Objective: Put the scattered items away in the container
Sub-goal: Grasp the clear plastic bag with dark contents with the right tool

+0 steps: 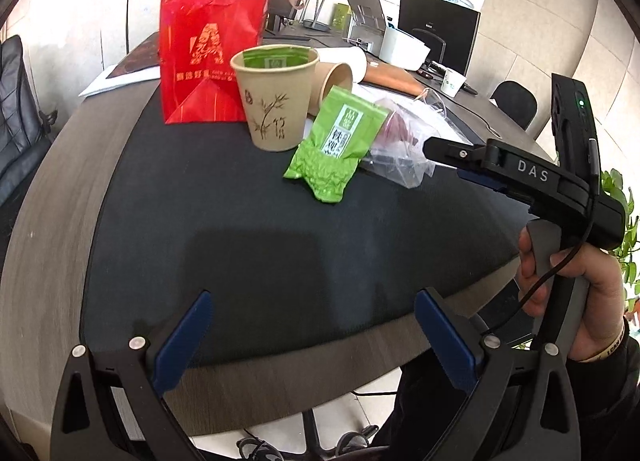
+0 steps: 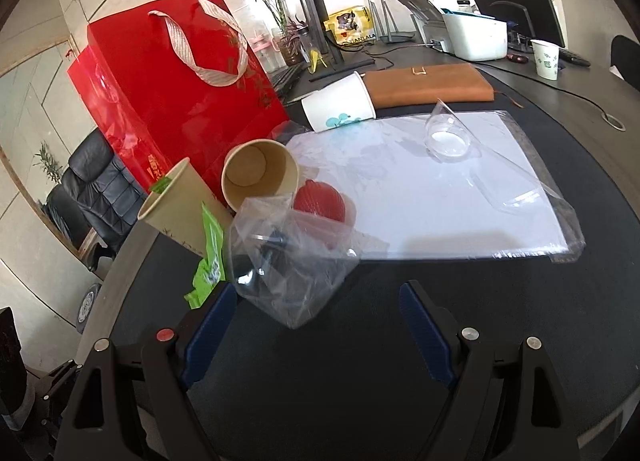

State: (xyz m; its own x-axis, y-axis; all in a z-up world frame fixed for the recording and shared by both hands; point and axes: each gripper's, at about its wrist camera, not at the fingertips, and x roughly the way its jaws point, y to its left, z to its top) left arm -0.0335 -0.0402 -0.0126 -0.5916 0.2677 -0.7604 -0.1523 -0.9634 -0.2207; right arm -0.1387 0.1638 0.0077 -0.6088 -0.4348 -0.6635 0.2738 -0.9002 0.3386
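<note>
Green packet [image 1: 334,141]: leans on the upright paper cup [image 1: 272,99], on the dark worktop [image 1: 240,245].
Clear bag [image 2: 288,257]: just ahead of the right tool [image 2: 316,337].
Tools: both spread, empty; left tool [image 1: 312,341] well back.
Advice: straddle a bunched fold, then pinch.

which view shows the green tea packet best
The left wrist view. There the green tea packet leans against the upright paper cup, its whole printed front visible. In the right wrist view it appears edge-on, partly hidden behind the clear plastic bag.
</note>
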